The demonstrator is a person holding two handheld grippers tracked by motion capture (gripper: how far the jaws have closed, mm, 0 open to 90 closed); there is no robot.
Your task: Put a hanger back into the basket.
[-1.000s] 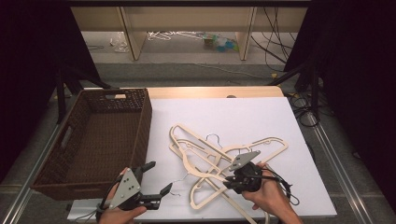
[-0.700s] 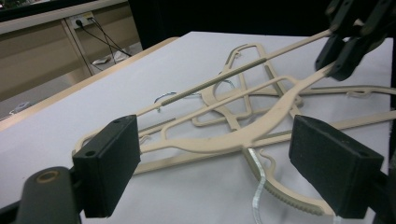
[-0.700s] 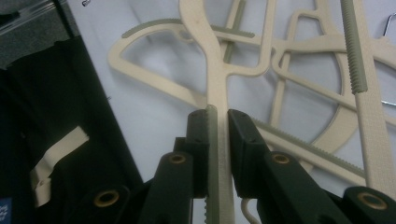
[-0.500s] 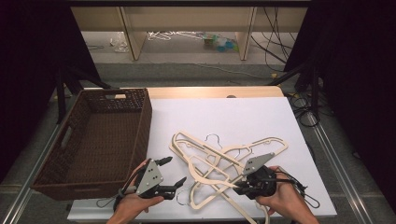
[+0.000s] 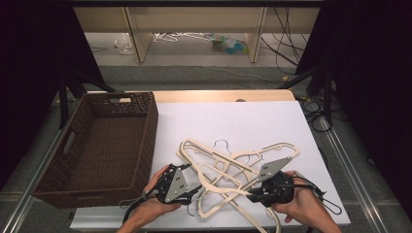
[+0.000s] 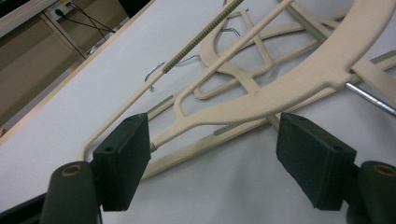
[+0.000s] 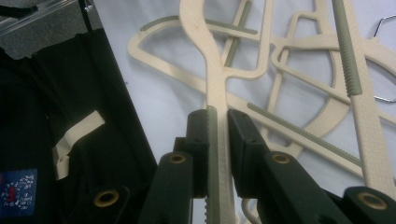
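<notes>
A tangle of several cream plastic hangers (image 5: 233, 170) with metal hooks lies on the white table (image 5: 233, 121), near its front edge. My left gripper (image 5: 194, 189) sits at the pile's left end. It is open, and the curved end of a hanger (image 6: 280, 93) lies just ahead of its spread jaws, touching neither pad. My right gripper (image 5: 251, 196) is at the pile's front right, shut on the ribbed arm of one hanger (image 7: 217, 93), which runs straight out between its pads (image 7: 198, 140).
A large, empty dark-brown wicker basket (image 5: 150, 126) stands on the left, its right wall against the white surface. Black cables (image 5: 330, 204) trail by my right hand. The table's front edge is just under both hands. Beyond the table are shelf legs and floor clutter.
My left gripper has moved right, from beside the basket's corner to the left end of the hangers. My right gripper has shifted slightly right and nearer, still shut on its hanger.
</notes>
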